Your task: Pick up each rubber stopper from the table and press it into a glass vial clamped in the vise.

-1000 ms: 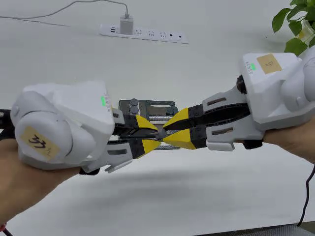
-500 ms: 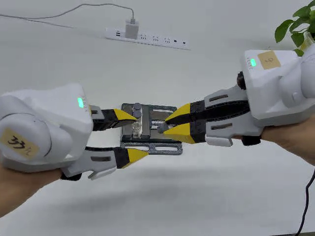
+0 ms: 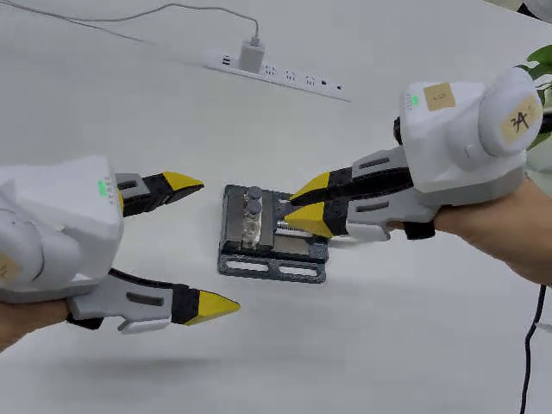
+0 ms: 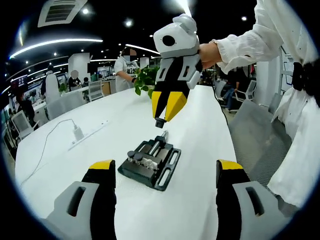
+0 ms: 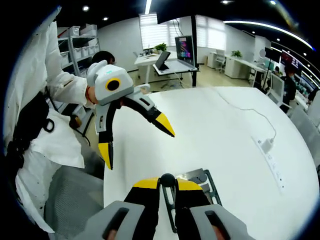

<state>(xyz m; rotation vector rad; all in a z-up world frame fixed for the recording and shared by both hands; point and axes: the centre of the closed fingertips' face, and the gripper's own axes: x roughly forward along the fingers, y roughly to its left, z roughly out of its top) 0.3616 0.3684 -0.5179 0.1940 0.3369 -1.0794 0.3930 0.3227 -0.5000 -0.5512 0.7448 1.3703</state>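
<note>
— What carries it all?

— A broad white bench point(image 3: 388, 345). A long white power strip point(image 3: 285, 73) with a charger plugged in lies near its far edge, and green plant leaves point(image 3: 542, 62) show at its right edge.

— And the 2 tools?

— The white left gripper point(image 3: 221, 243) with black, yellow-tipped jaws hangs toward the bench's left edge. Its jaws are spread wide with nothing between them, and they point at the vise. The matching right gripper point(image 3: 290, 213) comes in from the right edge, with its jaws drawn almost together.

— Where is the clamp?

— The dark grey metal vise point(image 3: 274, 250) sits flat on the bench, well in from every edge and between the 2 grippers. The right gripper's tips hover over the vise's right end. In the left gripper view they are above it and apart from it.

— And the glass?

— A short row of clear glass vials point(image 3: 250, 226) stands upright in the vise's left part. 2 grey round stoppers point(image 3: 254, 200) sit on top at the far end of the row. I cannot tell whether the nearest vial is plugged.

— And the piece in hand?

— A small dark round rubber stopper point(image 5: 167, 179) is pinched at the right gripper's tips, just right of the vials and above the vise.
</note>
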